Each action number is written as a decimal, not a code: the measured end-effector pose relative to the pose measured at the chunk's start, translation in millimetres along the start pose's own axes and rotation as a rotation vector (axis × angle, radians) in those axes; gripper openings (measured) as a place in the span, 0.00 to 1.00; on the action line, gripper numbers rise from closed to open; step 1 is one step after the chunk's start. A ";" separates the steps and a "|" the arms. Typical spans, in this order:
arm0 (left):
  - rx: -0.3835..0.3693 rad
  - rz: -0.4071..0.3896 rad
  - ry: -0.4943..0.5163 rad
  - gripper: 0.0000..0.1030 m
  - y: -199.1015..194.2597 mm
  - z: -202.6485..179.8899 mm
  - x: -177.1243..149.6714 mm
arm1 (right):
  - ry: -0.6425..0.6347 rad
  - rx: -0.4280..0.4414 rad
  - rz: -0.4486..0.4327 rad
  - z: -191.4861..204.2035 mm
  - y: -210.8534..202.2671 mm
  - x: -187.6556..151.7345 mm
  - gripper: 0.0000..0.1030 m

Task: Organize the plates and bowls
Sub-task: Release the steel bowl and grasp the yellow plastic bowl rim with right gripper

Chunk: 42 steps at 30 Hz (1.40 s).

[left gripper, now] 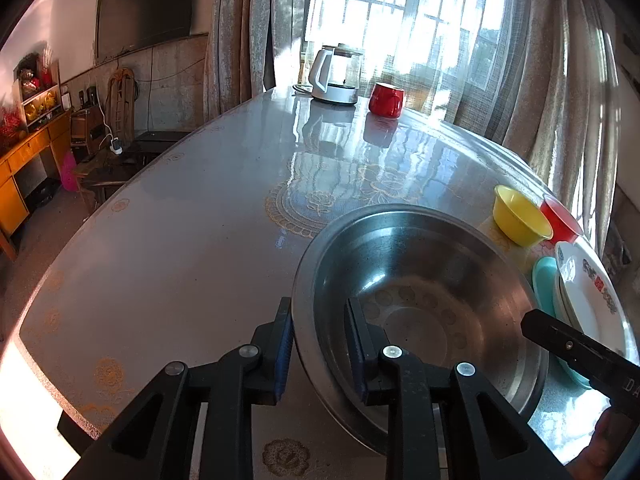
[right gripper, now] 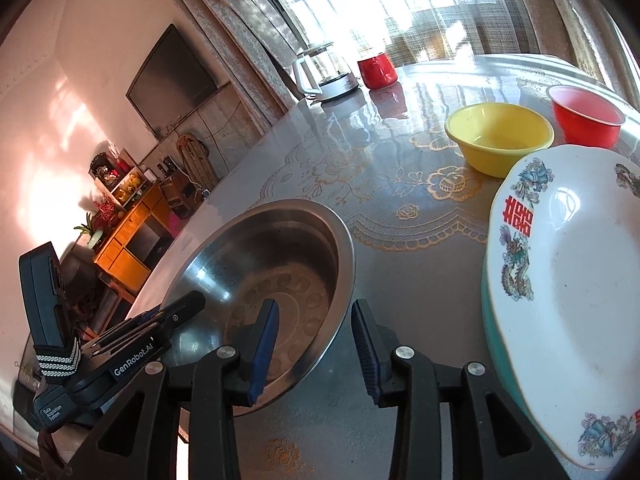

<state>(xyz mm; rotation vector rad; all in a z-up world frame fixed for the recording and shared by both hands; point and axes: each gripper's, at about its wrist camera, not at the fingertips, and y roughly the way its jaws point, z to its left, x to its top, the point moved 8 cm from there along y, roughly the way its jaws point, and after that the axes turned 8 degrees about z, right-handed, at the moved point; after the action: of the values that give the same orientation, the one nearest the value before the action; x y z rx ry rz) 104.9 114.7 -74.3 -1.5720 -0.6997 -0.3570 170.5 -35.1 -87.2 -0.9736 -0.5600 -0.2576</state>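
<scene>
A steel basin (left gripper: 420, 280) (right gripper: 280, 248) sits on the grey patterned table (left gripper: 180, 240). My left gripper (left gripper: 319, 304) straddles its near-left rim, one finger outside and one inside, the pads not pressing: open. My right gripper (right gripper: 315, 304) straddles the opposite rim with a clear gap beside the outer pad, open too. Each gripper shows in the other's view: the right gripper (left gripper: 580, 352), the left gripper (right gripper: 176, 312). To the right, a white patterned plate (left gripper: 592, 292) (right gripper: 568, 280) lies on a teal plate (left gripper: 544, 280) (right gripper: 490, 320). Behind them stand a yellow bowl (left gripper: 520, 216) (right gripper: 498, 136) and a red bowl (left gripper: 560, 220) (right gripper: 586, 114).
At the far end of the table stand a white kettle (left gripper: 336, 76) (right gripper: 324, 72) and a red mug (left gripper: 386, 98) (right gripper: 376, 68), before curtains and a window. The table's left edge drops to the floor, with a wooden cabinet (left gripper: 24, 160) beyond.
</scene>
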 end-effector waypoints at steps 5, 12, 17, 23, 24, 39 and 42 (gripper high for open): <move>0.001 -0.057 0.014 0.28 -18.5 0.4 11.5 | 0.004 0.011 -0.027 -3.7 -17.9 1.4 0.37; -0.083 -0.090 0.133 0.41 -34.2 -43.7 30.5 | 0.032 0.042 -0.088 -16.1 -53.0 15.3 0.37; -0.142 -0.040 0.190 0.45 -25.8 -78.7 39.8 | 0.089 0.048 -0.124 -39.2 -74.1 32.9 0.37; -0.201 0.031 0.224 0.45 -6.9 -116.2 52.2 | 0.168 0.019 -0.152 -75.0 -87.7 55.2 0.37; -0.221 0.044 0.223 0.45 -3.5 -122.3 54.4 | 0.178 0.008 -0.156 -81.3 -88.5 59.2 0.37; -0.376 0.221 0.165 0.44 61.6 -202.6 99.6 | 0.356 -0.163 -0.088 -182.3 -58.8 119.2 0.25; -0.392 0.261 0.125 0.44 77.3 -213.6 104.4 | 0.355 -0.194 -0.056 -190.2 -47.4 124.5 0.24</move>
<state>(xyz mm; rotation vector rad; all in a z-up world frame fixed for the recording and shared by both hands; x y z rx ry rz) 270.2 -70.1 -42.3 -1.9670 -0.3312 -0.4104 315.7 -215.2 -67.4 -1.0703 -0.2400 -0.5304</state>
